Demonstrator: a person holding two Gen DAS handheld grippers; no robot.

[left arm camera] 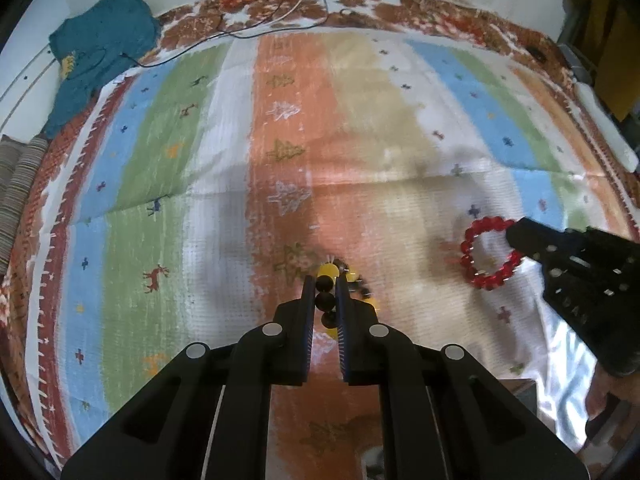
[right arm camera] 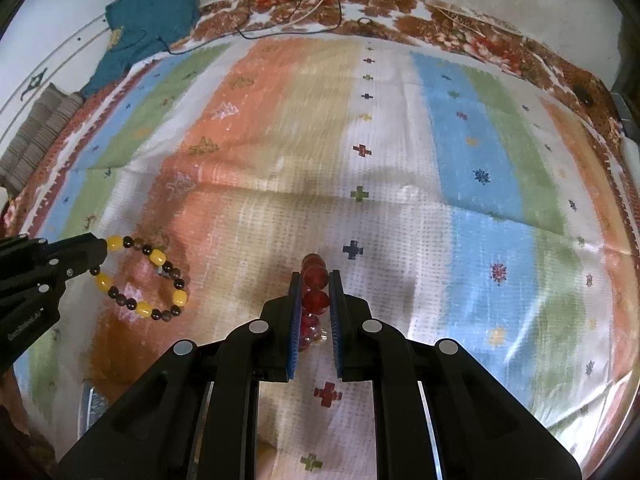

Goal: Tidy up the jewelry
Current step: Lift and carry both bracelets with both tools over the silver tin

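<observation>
Left wrist view: the left gripper (left arm camera: pixel 325 280) is clenched on a yellow-and-dark bead bracelet (left arm camera: pixel 326 294), with dark beads stacked between the fingers and yellow ones peeking out at 12 and 5 o'clock of the tips. Most of the loop is hidden under the fingers here. At 3 o'clock the right gripper (left arm camera: pixel 516 240) pinches a red bead bracelet (left arm camera: pixel 480 276), whose whole ring shows over the striped mat (left arm camera: pixel 160 160).

The risk, as I judge it: each grip catches only a few round beads, so a bracelet could roll out of the pads and drop if swung quickly. The picture is blurred, which hints at motion. An elastic string could also stretch or snag on a finger edge.

Right wrist view: the right gripper (right arm camera: pixel 316 280) is closed on the red bead bracelet (right arm camera: pixel 315 300), seen only as a column of beads between the blue pads (right arm camera: pixel 295 320). At 9 o'clock the left gripper (right arm camera: pixel 100 254) holds the yellow-and-dark bead bracelet (right arm camera: pixel 160 258), its full loop hanging open above the mat.

So each camera shows the other hand's bracelet whole and its own only edge-on. No box or tray for the jewelry is clearly visible in either view.
</observation>
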